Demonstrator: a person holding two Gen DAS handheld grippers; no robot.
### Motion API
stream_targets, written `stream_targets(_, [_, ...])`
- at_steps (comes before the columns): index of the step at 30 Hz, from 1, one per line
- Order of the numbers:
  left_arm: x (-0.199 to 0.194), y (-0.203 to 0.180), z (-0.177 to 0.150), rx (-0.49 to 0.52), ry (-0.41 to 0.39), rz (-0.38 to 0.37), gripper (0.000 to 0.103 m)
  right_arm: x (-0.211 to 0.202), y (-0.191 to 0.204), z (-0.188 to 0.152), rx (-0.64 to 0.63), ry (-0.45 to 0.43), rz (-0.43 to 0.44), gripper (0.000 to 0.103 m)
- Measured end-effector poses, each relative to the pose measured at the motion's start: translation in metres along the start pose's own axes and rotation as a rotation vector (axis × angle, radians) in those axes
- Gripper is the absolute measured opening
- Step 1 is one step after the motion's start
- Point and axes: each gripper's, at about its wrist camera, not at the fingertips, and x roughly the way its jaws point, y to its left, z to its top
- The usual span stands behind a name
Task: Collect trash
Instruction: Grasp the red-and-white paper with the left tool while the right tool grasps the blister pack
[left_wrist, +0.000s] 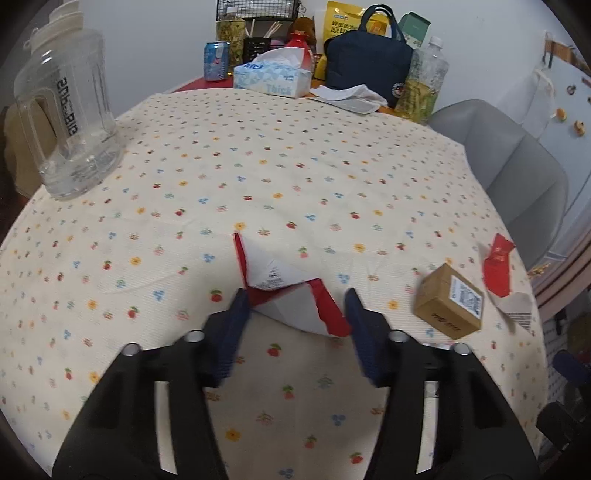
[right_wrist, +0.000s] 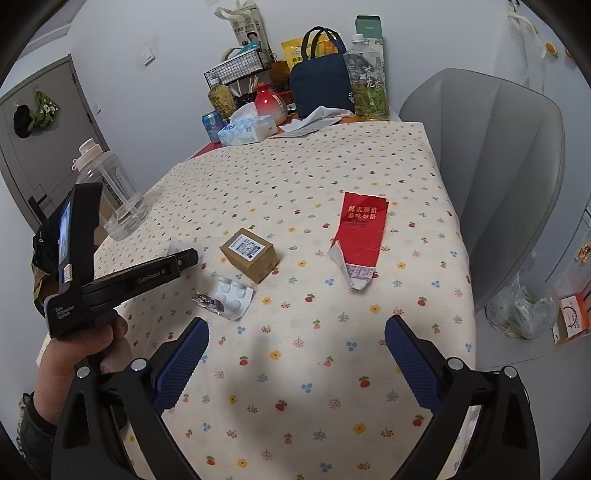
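A torn red-and-white paper wrapper (left_wrist: 284, 295) lies on the flowered tablecloth between the open fingers of my left gripper (left_wrist: 295, 306), which sits low over it. A small brown cardboard box (left_wrist: 448, 301) and a second red wrapper (left_wrist: 498, 266) lie to its right. In the right wrist view I see the box (right_wrist: 250, 254), the second red wrapper (right_wrist: 360, 232) and an empty pill blister (right_wrist: 231, 297). My right gripper (right_wrist: 295, 350) is open and empty above the tablecloth near the front edge. The left gripper's body (right_wrist: 122, 280) shows at the left there.
A big clear water jug (left_wrist: 66, 122) stands at the table's left. At the back are a tissue box (left_wrist: 273, 77), a can (left_wrist: 216, 61), bottles, a navy bag (left_wrist: 369, 62) and a white cloth. A grey chair (right_wrist: 491, 166) stands right of the table, with a plastic bag (right_wrist: 521, 310) on the floor.
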Motion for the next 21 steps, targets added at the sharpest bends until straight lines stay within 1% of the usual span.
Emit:
stream_targets(1, [-0.001, 0.002, 0.0, -0.003, -0.001, -0.006, 0.047, 0.0, 0.001, 0.0, -0.004, -0.001, 0.003, 0.094])
stream_targets(2, [-0.002, 0.003, 0.0, -0.001, -0.004, -0.01, 0.042, 0.001, 0.002, 0.001, -0.007, -0.003, 0.008, 0.094])
stream_targets(3, [-0.005, 0.004, 0.0, 0.003, -0.009, -0.012, 0.04, 0.001, 0.003, 0.001, -0.008, -0.003, 0.012, 0.094])
stream_targets(5, [-0.008, 0.004, -0.001, 0.009, -0.003, -0.006, 0.031, 0.002, 0.005, 0.001, -0.011, -0.002, 0.019, 0.094])
stream_targets(12, [-0.016, 0.016, -0.009, -0.009, -0.007, -0.048, 0.024, 0.006, 0.015, 0.001, -0.029, 0.006, 0.028, 0.094])
stream_targets(13, [-0.018, 0.018, -0.009, -0.013, -0.013, -0.049, 0.007, 0.007, 0.017, 0.001, -0.031, 0.007, 0.028, 0.094])
stream_targets(14, [-0.023, 0.022, -0.009, -0.021, -0.028, -0.057, 0.003, 0.007, 0.02, 0.001, -0.036, 0.008, 0.028, 0.094])
stream_targets(16, [-0.028, 0.029, -0.009, -0.035, -0.03, -0.09, 0.002, 0.009, 0.025, 0.001, -0.045, 0.013, 0.026, 0.093])
stream_targets(21, [-0.044, 0.053, -0.013, -0.084, -0.059, -0.142, 0.002, 0.014, 0.042, 0.004, -0.075, 0.019, 0.031, 0.093])
